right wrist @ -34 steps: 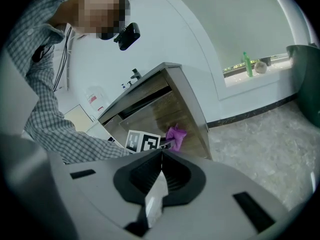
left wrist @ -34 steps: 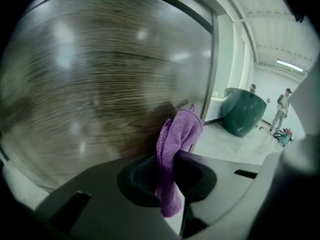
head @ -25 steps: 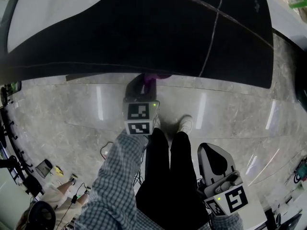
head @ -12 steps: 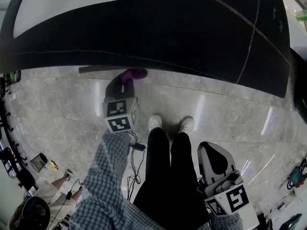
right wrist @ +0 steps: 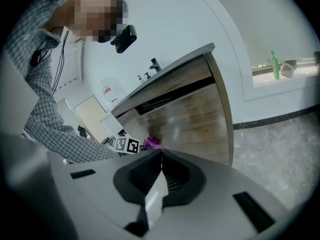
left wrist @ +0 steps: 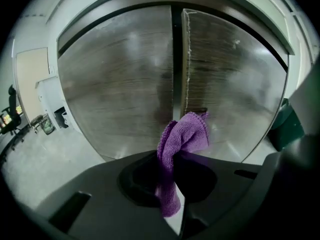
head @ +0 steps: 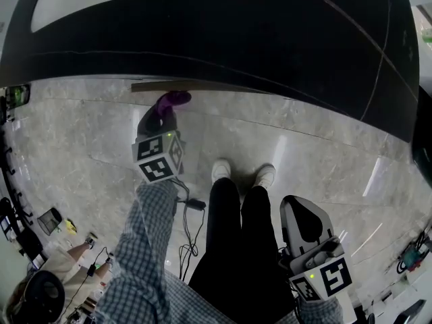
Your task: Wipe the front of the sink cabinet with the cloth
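Two grippers — the left gripper (left wrist: 170, 186) pinches a purple cloth (left wrist: 183, 136) at the bottom of the brown cabinet (left wrist: 120, 84) — the right gripper (right wrist: 159, 178) hangs back, jaws pressed together, empty.

The sink cabinet (left wrist: 125, 84) blocks ahead; open floor (head: 74, 133) lies leftward.

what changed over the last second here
The left gripper, shut on the purple cloth, slid leftward low along the cabinet front. The right gripper stayed where it was, shut and empty.
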`<state>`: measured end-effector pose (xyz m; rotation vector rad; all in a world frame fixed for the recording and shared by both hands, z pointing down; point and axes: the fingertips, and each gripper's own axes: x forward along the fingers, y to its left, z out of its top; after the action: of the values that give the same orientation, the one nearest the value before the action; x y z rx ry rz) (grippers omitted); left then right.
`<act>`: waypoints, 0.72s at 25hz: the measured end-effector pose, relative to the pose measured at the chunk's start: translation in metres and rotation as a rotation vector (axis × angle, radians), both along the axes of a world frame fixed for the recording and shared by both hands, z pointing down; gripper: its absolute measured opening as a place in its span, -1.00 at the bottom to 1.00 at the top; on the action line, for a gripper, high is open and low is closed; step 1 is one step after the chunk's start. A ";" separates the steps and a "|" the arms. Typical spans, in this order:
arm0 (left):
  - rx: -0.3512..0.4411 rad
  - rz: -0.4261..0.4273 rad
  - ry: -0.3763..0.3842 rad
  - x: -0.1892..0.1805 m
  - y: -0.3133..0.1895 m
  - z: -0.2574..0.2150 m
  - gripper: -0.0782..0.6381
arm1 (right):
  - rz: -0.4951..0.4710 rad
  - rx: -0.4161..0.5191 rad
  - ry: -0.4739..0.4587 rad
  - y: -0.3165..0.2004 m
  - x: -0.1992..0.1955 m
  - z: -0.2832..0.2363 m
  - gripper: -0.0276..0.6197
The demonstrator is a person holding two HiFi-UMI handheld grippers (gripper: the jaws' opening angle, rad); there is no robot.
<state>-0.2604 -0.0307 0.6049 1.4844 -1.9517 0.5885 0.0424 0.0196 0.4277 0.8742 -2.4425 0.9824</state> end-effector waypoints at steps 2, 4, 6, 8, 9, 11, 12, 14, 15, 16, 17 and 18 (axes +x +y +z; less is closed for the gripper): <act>0.000 -0.016 0.005 -0.003 0.007 -0.003 -0.63 | -0.005 0.003 -0.002 0.001 -0.004 -0.002 -0.86; 0.000 -0.029 0.008 -0.005 0.014 -0.007 -0.63 | -0.009 0.006 -0.007 0.001 -0.007 -0.006 -0.86; 0.005 -0.040 0.017 -0.005 0.020 -0.015 -0.63 | -0.011 0.018 -0.008 0.000 -0.008 -0.012 -0.86; 0.012 -0.033 0.024 -0.005 0.027 -0.028 -0.63 | -0.010 0.032 -0.011 -0.001 -0.012 -0.022 -0.86; 0.015 -0.025 0.029 -0.006 0.031 -0.036 -0.63 | -0.010 0.038 -0.015 -0.001 -0.015 -0.029 -0.86; 0.033 -0.019 0.062 -0.007 0.039 -0.055 -0.63 | -0.012 0.053 -0.024 -0.001 -0.024 -0.042 -0.86; 0.052 -0.023 0.092 -0.006 0.043 -0.067 -0.63 | -0.013 0.062 -0.031 -0.001 -0.029 -0.050 -0.86; 0.095 -0.027 0.151 -0.002 0.050 -0.095 -0.63 | -0.014 0.081 -0.045 -0.001 -0.037 -0.068 -0.86; 0.113 -0.021 0.167 0.002 0.054 -0.113 -0.63 | -0.016 0.089 -0.050 -0.001 -0.040 -0.079 -0.86; 0.127 -0.008 0.171 0.005 0.059 -0.132 -0.63 | -0.020 0.098 -0.050 0.001 -0.043 -0.090 -0.86; 0.139 0.011 0.165 0.008 0.063 -0.152 -0.63 | -0.025 0.107 -0.047 0.002 -0.046 -0.100 -0.86; 0.150 0.032 0.155 0.010 0.067 -0.172 -0.63 | -0.030 0.116 -0.044 0.003 -0.049 -0.110 -0.86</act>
<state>-0.2500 0.0363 0.4330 1.6051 -1.8891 0.3347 -0.0062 0.0229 0.3176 0.8588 -2.5637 0.8650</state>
